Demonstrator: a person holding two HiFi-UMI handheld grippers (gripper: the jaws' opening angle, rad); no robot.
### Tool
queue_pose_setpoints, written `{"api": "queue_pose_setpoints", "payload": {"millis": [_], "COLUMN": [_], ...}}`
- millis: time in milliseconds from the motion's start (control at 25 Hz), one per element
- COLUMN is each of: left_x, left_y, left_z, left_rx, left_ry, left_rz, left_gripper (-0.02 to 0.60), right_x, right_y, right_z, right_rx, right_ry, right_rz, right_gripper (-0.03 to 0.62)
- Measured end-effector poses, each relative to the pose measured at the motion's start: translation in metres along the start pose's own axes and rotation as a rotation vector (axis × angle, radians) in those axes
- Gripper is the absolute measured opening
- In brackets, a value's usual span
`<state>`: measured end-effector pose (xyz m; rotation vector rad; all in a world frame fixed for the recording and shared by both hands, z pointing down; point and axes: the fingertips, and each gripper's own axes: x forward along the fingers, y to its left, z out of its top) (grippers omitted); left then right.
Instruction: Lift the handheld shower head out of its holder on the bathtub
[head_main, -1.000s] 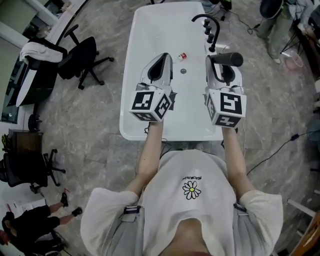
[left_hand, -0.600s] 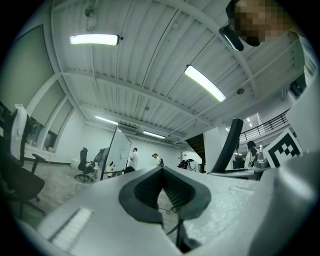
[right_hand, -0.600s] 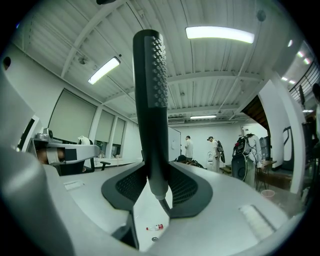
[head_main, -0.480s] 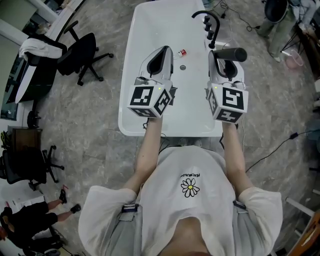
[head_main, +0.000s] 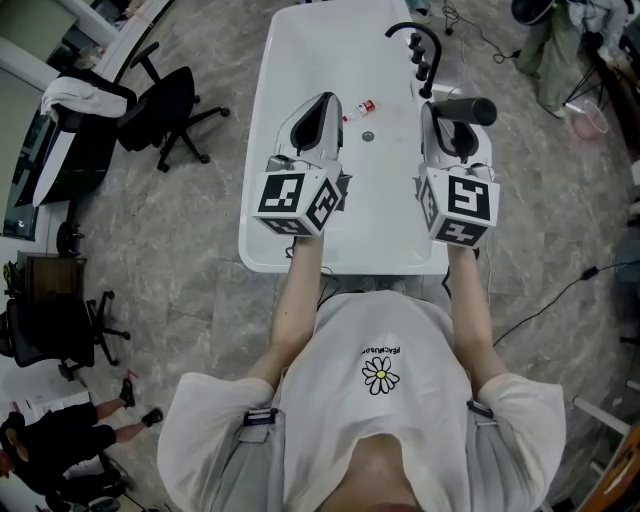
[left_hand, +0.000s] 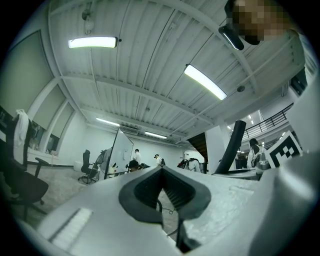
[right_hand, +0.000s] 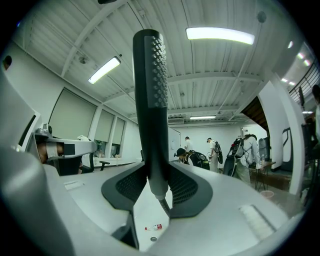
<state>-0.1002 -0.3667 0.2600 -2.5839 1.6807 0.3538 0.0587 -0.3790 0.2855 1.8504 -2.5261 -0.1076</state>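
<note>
The black handheld shower head (head_main: 463, 110) is held above the white bathtub (head_main: 262, 205), clamped at its handle by my right gripper (head_main: 452, 128). In the right gripper view the shower head (right_hand: 151, 95) stands upright between the pads, with its nozzle face to the right and its hose (right_hand: 164, 206) running down from the handle. My left gripper (head_main: 321, 112) hovers over the tub's middle, shut with nothing in it. In the left gripper view the left gripper (left_hand: 161, 172) has its tips together, and the shower head (left_hand: 231, 148) shows at the right.
A black faucet with knobs (head_main: 421, 48) stands on the tub's far right rim. A small red-capped bottle (head_main: 358, 108) lies in the tub near the drain (head_main: 367, 136). Office chairs (head_main: 165, 115) stand to the left, and cables (head_main: 560, 295) run across the floor on the right.
Both grippers have drifted slightly forward over the tub. The right one keeps its hold on the shower head.
</note>
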Motion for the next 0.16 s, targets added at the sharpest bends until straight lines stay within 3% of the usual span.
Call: {"api": "queue_pose_setpoints", "payload": {"millis": [160], "left_x": [0.0021], "left_y": [-0.0037], "left_z": [-0.0022], "left_rx": [0.002], "left_ry": [-0.003], "left_rz": [-0.005], "left_gripper": [0.000], "right_x": [0.0000], "right_y": [-0.0009], "right_z": [-0.0025], "right_rx": [-0.003], "right_ry": [-0.003], "right_rz": [0.002], "right_gripper": [0.155]}}
